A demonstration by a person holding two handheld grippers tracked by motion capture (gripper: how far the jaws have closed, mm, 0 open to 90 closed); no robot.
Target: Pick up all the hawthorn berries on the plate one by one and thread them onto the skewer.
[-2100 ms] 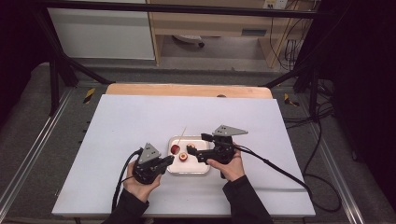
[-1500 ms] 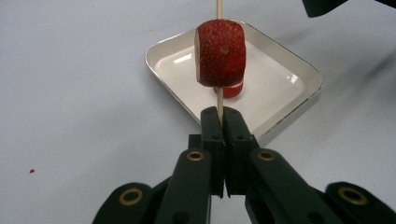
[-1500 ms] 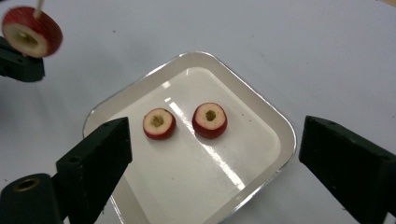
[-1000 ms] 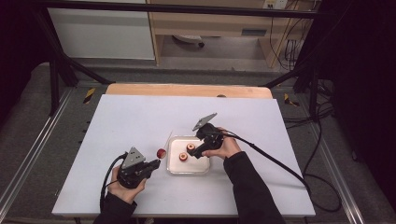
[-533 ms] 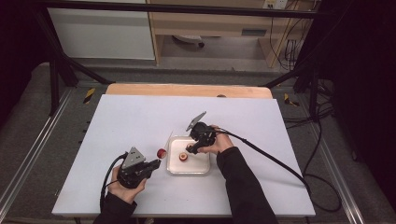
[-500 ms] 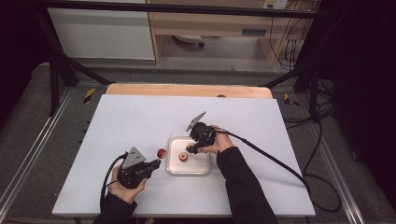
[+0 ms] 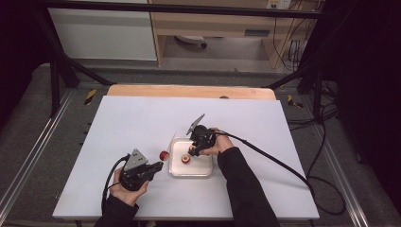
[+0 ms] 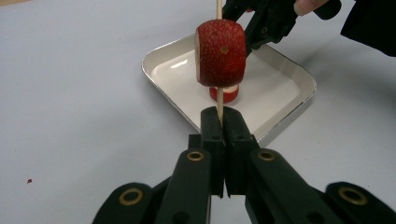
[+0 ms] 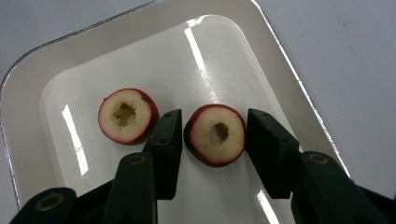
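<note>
My left gripper [image 8: 218, 112] is shut on a thin wooden skewer [image 8: 218, 9] that carries a red fruit slice [image 8: 220, 53]; in the high view this slice [image 7: 164, 154] hangs just left of the white tray [image 7: 198, 171]. My right gripper [image 9: 215, 112] reaches down into the tray [image 9: 289, 60]. Its jaws have just been closing, and the pads now sit against both sides of a cored red-skinned slice [image 9: 215, 135] lying flat. A second cored slice [image 9: 127, 115] lies just beyond the left jaw. From above, the right gripper [image 7: 193, 151] is at the tray's far edge.
The tray sits near the middle of a white table top [image 7: 118, 123], with a wooden strip [image 7: 189, 91] along the far edge. A black cable [image 7: 279, 161] trails right from the right gripper. A tiny red speck [image 8: 29, 180] lies on the table.
The right gripper has sunk a little into the tray and its jaws have closed around one slice. The left hand with the skewer has kept still.
</note>
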